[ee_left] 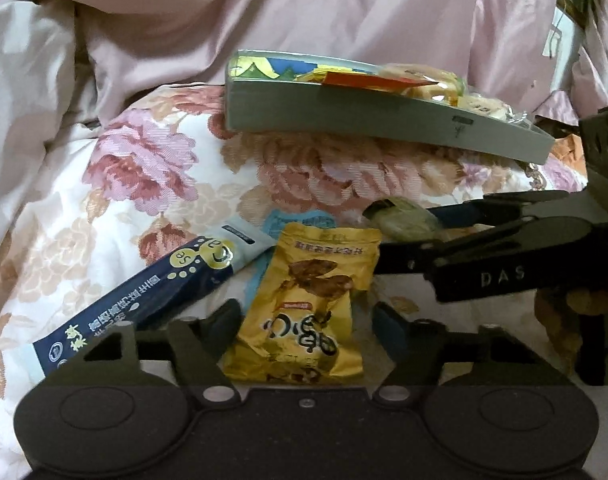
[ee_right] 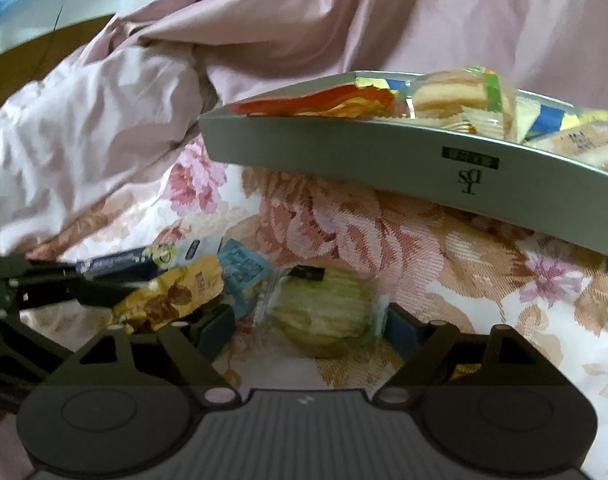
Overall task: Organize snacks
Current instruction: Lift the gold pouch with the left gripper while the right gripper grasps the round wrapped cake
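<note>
Floral bedspread [ee_left: 151, 168] everywhere, grey box [ee_right: 344, 148] of snacks behind. Left gripper [ee_left: 304, 320] spread wide around the yellow packet [ee_left: 304, 304]; right gripper [ee_right: 310, 324] spread around a clear-wrapped green pastry [ee_right: 324, 304], neither squeezing.

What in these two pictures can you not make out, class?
- Light blue packet: left wrist view, mostly covered by the yellow packet.
- Tray: right wrist view, right end cut off by the edge.
- Dark blue packet: right wrist view, print blurred.
</note>
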Demonstrator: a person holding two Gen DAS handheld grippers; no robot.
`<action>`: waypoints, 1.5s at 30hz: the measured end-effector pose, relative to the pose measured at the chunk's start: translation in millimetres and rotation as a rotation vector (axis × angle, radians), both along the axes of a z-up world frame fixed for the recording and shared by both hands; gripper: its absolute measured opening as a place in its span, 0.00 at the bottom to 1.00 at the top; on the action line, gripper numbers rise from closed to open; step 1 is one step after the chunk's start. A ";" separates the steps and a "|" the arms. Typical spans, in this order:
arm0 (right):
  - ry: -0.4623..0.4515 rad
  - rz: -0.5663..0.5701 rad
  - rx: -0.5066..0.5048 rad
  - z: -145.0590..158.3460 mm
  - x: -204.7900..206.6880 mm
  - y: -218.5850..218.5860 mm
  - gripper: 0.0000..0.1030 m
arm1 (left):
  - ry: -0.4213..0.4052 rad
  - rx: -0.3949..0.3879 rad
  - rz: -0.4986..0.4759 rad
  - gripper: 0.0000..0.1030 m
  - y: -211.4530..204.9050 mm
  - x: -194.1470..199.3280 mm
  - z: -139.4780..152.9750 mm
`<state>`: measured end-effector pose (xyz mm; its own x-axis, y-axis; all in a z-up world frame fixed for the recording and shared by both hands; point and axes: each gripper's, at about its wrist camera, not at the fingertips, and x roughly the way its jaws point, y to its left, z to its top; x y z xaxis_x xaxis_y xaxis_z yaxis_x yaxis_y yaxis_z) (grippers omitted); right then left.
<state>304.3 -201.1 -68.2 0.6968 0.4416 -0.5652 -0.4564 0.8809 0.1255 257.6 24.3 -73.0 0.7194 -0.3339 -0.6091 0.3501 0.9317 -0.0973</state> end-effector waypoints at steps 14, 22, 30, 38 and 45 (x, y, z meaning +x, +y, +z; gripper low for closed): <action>0.018 0.012 -0.094 8.2 -30.9 -5.9 0.55 | 0.069 -0.017 0.122 0.55 -17.0 -30.3 14.2; 0.057 0.053 -0.186 11.9 -80.1 -11.8 0.56 | 0.095 -0.013 0.144 0.48 -20.0 -69.5 16.3; 0.061 0.053 -0.203 5.5 -97.0 -9.9 0.68 | 0.112 -0.020 0.141 0.58 -22.0 -74.6 10.8; 0.038 0.050 -0.195 -1.5 -90.3 -3.7 0.78 | 0.103 0.023 0.103 0.67 -31.1 -71.6 6.4; 0.011 0.080 -0.203 -0.6 -94.1 1.1 0.55 | 0.075 0.104 0.113 0.50 -36.4 -73.5 4.5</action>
